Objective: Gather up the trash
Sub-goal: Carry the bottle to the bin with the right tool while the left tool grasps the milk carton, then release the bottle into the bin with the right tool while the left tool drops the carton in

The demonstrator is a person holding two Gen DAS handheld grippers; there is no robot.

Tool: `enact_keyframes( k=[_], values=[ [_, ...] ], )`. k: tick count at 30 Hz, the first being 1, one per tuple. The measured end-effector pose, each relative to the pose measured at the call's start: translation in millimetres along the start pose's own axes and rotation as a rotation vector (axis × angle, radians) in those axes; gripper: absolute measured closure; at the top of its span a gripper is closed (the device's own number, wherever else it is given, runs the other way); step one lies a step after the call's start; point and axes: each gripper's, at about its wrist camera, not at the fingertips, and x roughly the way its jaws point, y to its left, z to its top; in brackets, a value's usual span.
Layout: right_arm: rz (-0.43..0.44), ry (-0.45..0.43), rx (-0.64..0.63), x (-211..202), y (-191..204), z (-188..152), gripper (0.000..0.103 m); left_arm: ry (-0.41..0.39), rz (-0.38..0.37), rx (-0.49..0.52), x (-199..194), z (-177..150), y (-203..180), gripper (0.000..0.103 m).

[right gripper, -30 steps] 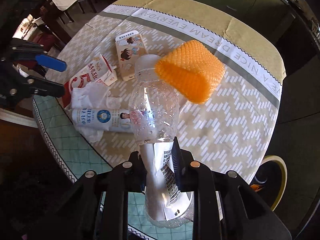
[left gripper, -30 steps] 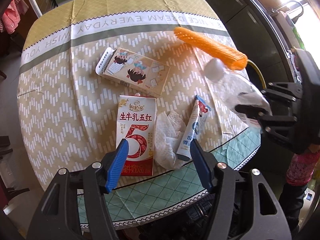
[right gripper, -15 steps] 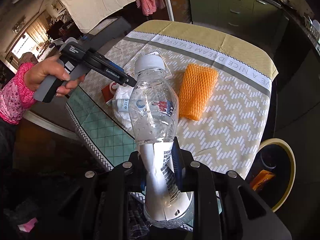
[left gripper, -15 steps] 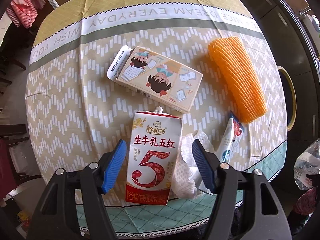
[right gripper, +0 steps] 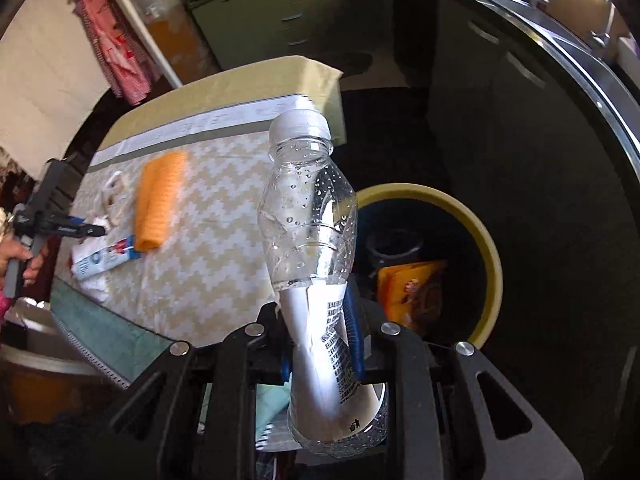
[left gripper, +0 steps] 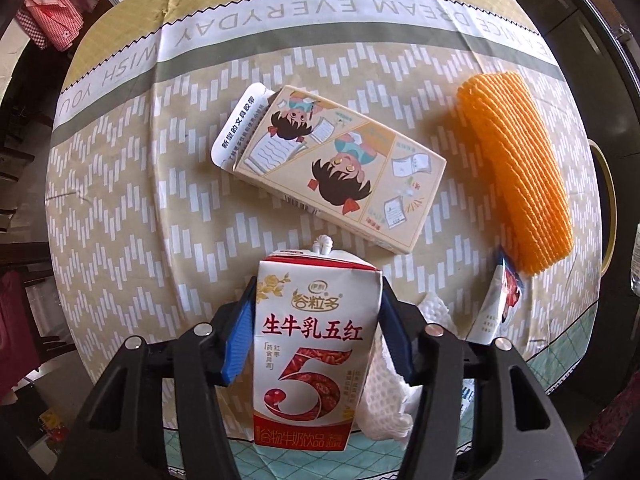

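Observation:
My left gripper straddles a red and white milk carton lying near the table's front edge; the blue pads sit against both its sides. My right gripper is shut on a clear plastic bottle with a white cap, held off the table's edge beside a yellow-rimmed trash bin. On the table lie a cartoon paper box, an orange foam net, a white foam net and a toothpaste tube.
The round table has a patterned cloth. The bin holds an orange wrapper and a dark item. Dark cabinets stand behind the bin. The left gripper and hand also show in the right wrist view.
My left gripper has moved forward and closed in around the milk carton. My right gripper has swung the bottle away from the table toward the trash bin.

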Motion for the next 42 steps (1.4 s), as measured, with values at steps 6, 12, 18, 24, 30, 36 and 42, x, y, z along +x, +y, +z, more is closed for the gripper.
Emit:
enact_keyframes(
  k=[6, 12, 18, 24, 30, 36, 42],
  values=[
    [-0.074, 0.027, 0.107, 56, -50, 6, 0.081, -0.067, 0.0, 0.02, -8, 8, -1, 0.05],
    [-0.088, 0.029, 0.139, 81, -69, 5, 0.049, -0.157, -0.022, 0.03, -37, 5, 6, 0.05],
    [-0.012, -0.036, 0.152, 51, -55, -16, 0.047, -0.22, -0.044, 0.028, -68, -8, 12, 0.05],
    [0.043, -0.12, 0.148, 8, -42, -52, 0.045, -0.279, -0.119, 0.104, -111, -31, -16, 0.05],
    [0.046, -0.226, 0.22, -34, -52, -116, 0.045, -0.325, -0.214, 0.31, -152, -43, -113, 0.05],
    [0.018, -0.26, 0.315, -66, -78, -197, 0.04, -0.317, -0.313, 0.526, -150, -34, -252, 0.05],
    [-0.023, -0.273, 0.447, -83, -117, -267, 0.04, -0.311, -0.37, 0.635, -111, -9, -371, 0.05]
  ],
)
